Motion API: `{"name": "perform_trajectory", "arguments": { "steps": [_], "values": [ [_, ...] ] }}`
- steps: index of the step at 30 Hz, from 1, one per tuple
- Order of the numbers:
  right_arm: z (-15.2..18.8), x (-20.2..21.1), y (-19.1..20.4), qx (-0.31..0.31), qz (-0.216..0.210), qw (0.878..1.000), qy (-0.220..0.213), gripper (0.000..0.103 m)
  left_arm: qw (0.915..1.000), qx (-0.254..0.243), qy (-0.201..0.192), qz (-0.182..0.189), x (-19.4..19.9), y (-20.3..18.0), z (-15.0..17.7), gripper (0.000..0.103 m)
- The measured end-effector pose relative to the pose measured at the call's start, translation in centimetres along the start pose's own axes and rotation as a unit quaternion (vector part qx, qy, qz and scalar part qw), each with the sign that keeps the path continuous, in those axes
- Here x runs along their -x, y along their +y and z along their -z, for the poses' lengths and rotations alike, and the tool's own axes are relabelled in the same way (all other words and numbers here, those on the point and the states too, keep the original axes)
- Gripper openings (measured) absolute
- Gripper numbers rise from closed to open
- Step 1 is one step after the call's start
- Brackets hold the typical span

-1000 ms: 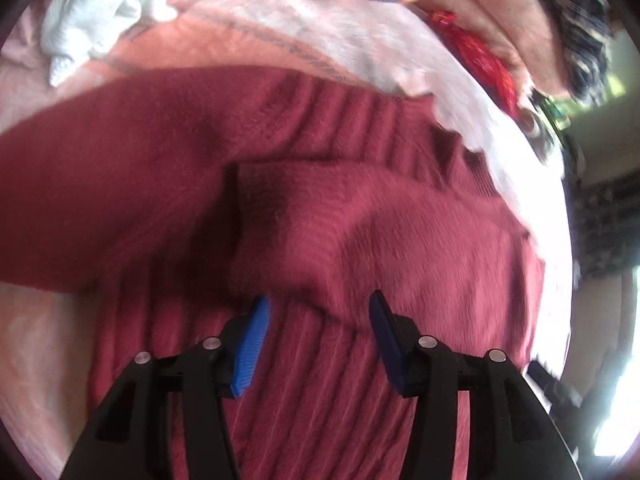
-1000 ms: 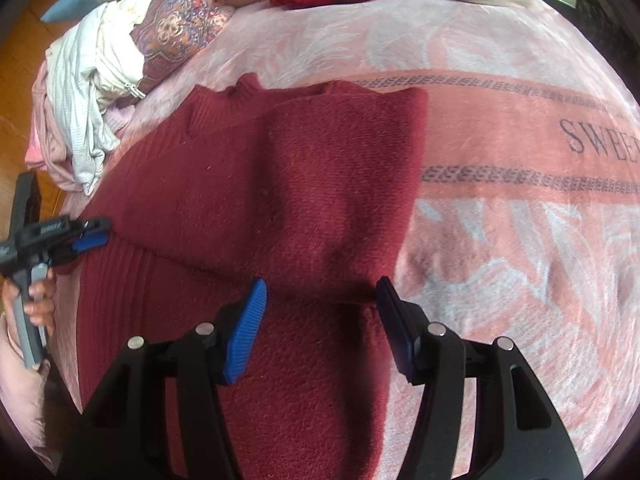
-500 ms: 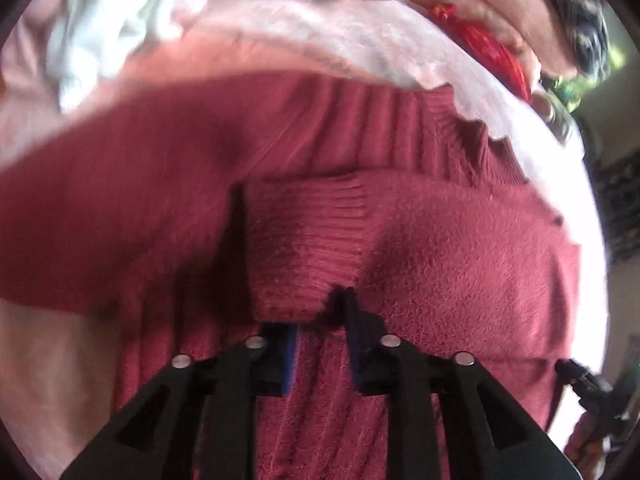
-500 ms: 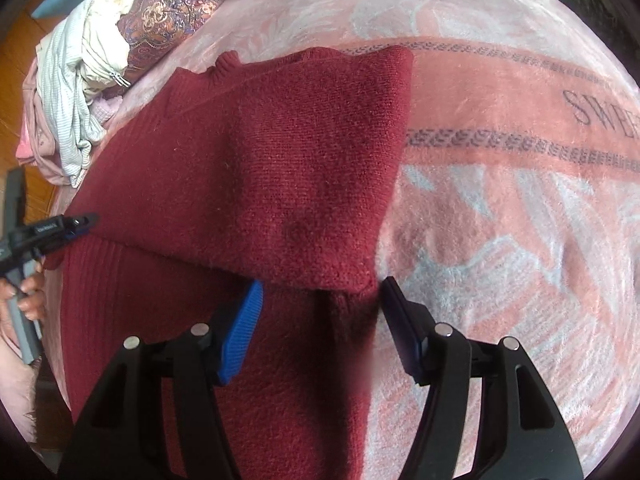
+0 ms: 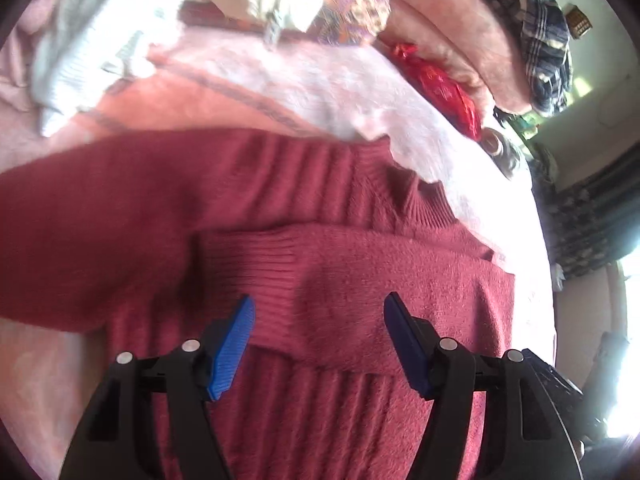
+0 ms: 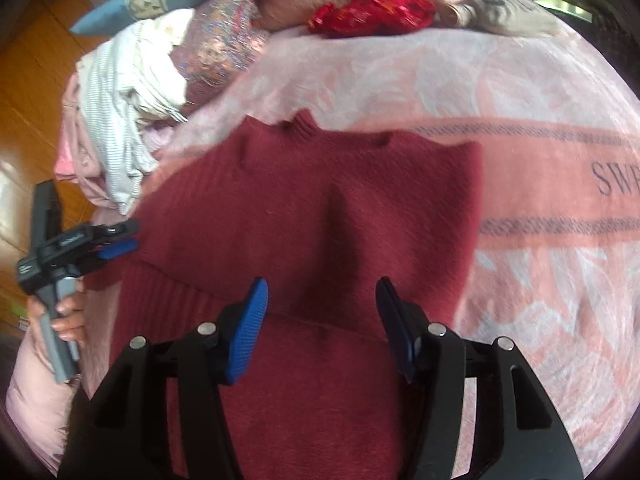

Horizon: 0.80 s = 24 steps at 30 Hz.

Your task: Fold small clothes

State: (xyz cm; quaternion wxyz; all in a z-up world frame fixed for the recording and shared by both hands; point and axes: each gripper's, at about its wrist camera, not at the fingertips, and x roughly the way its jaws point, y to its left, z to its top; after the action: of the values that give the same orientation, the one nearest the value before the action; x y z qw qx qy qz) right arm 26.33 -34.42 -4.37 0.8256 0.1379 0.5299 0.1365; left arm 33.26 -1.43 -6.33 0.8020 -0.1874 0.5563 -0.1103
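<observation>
Right sleeve [image 5: 360,280] is folded across the red sweater [image 6: 320,208]; the other sleeve and body folds remain. Left gripper [image 5: 319,328] has just opened, fingers empty; right gripper [image 6: 322,308] open, empty.

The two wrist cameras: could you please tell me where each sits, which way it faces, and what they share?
Left wrist: sits on the left gripper, looking steeply down along its open fingers at the folded sleeve of the red sweater; no hand shows.
Right wrist: sits on the right gripper, angled down at the sweater's other side on the pink blanket; the left gripper and the hand holding it show at the left edge.
Shared: sweater, blanket, clothes pile, red bag.
</observation>
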Motion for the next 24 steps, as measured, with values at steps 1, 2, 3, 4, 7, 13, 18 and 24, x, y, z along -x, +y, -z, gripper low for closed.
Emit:
{"name": "perform_trajectory", "arguments": {
  "steps": [1, 2, 3, 4, 7, 13, 18, 24],
  "values": [
    [-0.1, -0.7, 0.2, 0.005, 0.002, 1.000, 0.011, 0.057, 0.9998, 0.002, 0.018, 0.005, -1.2, 0.1, -0.1, 0.066],
    [0.0, -1.3, 0.0, 0.003, 0.003, 1.000, 0.017, 0.057, 0.9996, 0.009, 0.027, 0.004, -2.1, 0.4, -0.2, 0.064],
    [0.0, -1.9, -0.3, -0.002, 0.006, 1.000, 0.026, 0.057, 0.9992, 0.015, 0.036, -0.002, -3.0, 0.9, -0.3, 0.063],
    [0.0, -3.0, -0.9, -0.013, 0.012, 0.999, 0.040, 0.057, 0.9988, 0.018, 0.045, -0.005, -3.7, 1.4, -0.3, 0.063],
    [0.7, -5.1, -2.9, -0.043, 0.015, 0.997, 0.067, 0.055, 0.9982, 0.002, 0.057, -0.018, -4.5, 2.1, -0.2, 0.049],
    [1.3, -4.9, -3.0, -0.043, 0.016, 0.997, 0.061, 0.053, 0.9973, 0.027, 0.069, 0.002, -3.5, 3.3, -0.5, 0.046],
    [2.9, -1.3, -1.1, -0.009, 0.018, 0.999, 0.030, 0.063, 0.9974, -0.024, 0.005, -0.068, 2.1, 4.3, 0.9, 0.081],
    [4.8, -2.5, 2.6, 0.016, 0.017, 0.997, 0.074, 0.063, 0.9914, 0.035, -0.006, -0.126, 6.5, 12.5, 1.7, 0.082]
  ]
}}
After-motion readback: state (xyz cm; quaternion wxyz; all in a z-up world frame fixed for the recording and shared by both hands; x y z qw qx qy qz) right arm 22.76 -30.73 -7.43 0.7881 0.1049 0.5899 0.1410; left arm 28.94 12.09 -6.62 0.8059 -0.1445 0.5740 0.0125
